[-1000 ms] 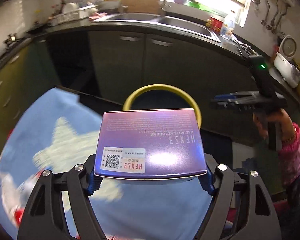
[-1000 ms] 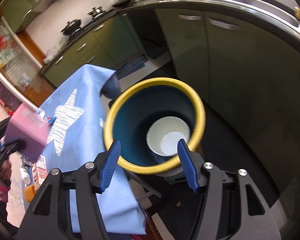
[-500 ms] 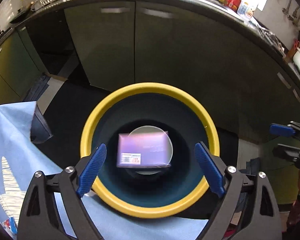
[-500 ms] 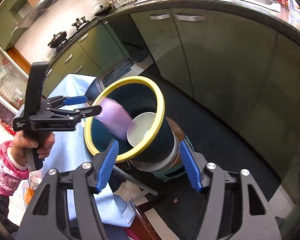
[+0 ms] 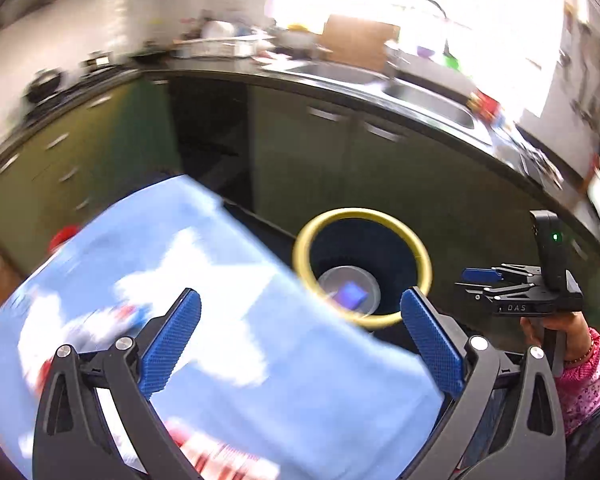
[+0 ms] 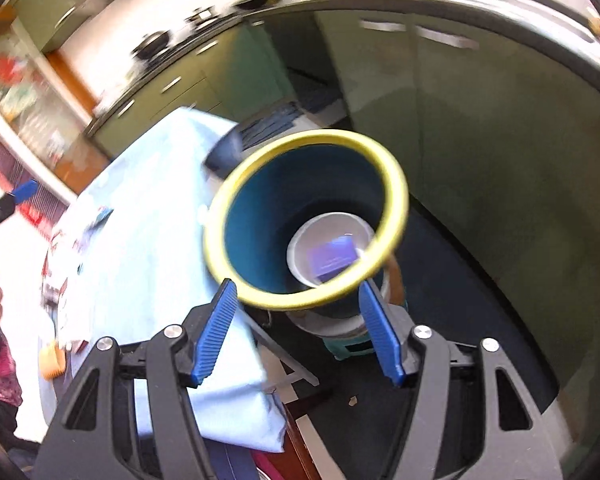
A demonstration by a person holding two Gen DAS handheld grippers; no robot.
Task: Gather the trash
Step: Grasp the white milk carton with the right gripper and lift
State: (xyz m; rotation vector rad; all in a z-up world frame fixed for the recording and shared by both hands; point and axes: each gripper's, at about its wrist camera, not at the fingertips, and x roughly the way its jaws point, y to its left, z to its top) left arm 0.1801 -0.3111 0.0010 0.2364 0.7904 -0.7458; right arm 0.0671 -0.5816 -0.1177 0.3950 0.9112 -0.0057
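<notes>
A dark blue bin with a yellow rim (image 5: 362,213) (image 6: 312,136) stands on the floor beside the table. At its bottom a purple box (image 5: 352,293) (image 6: 332,257) lies on a white cup (image 5: 332,280) (image 6: 312,240). My left gripper (image 5: 300,296) hangs over the table's edge, short of the bin; its jaws are opening and nothing is between them. My right gripper (image 6: 298,285) is open and empty just above the bin's near rim. In the left wrist view the right gripper (image 5: 466,282) shows to the right of the bin, held by a hand in a pink sleeve.
A light blue cloth with a white star (image 5: 220,280) (image 6: 148,216) covers the table; red-and-white packets (image 5: 208,452) and an orange item (image 6: 52,360) lie on it. Green cabinets (image 5: 320,160) and a counter with a sink (image 5: 420,96) stand behind the bin.
The left gripper carried the purple box over the bin, let it go, and the box fell inside. That gripper then pulled back over the table. The right gripper shifted slightly.
</notes>
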